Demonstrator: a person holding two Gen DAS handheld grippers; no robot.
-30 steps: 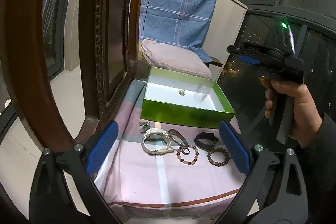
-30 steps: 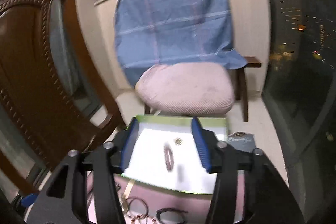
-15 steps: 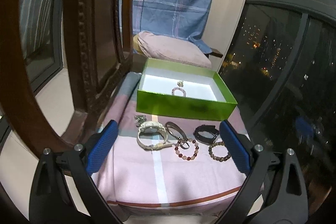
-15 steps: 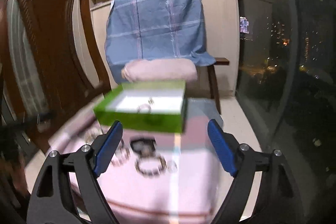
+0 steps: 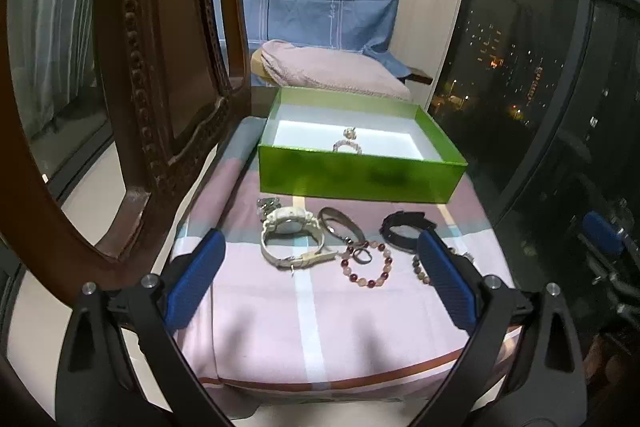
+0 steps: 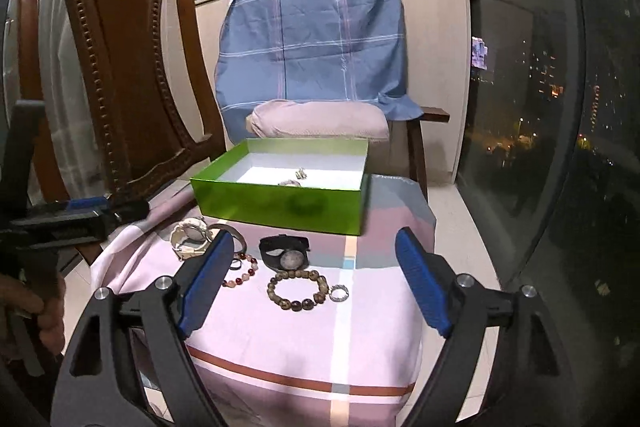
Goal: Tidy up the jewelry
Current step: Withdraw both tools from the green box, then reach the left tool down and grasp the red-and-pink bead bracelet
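glossy green box (image 5: pixel 360 179), round beaded bracelets (image 6: pixel 298 291) on soft checked cloth (image 5: pixel 320 327); both grippers' fingers (image 6: pixel 204 283) spread, empty

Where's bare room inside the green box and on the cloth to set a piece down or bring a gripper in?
The green box floor is bare left and right of the two pieces at its middle. On the pink cloth, the near strip below the brown bead bracelet is free. It is crowded between the box and the beads: white watch, black watch, small ring.

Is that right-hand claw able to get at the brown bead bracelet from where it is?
Probably yes. The right claw is open and empty, and the brown bead bracelet lies flat between its fingers with nothing over it.
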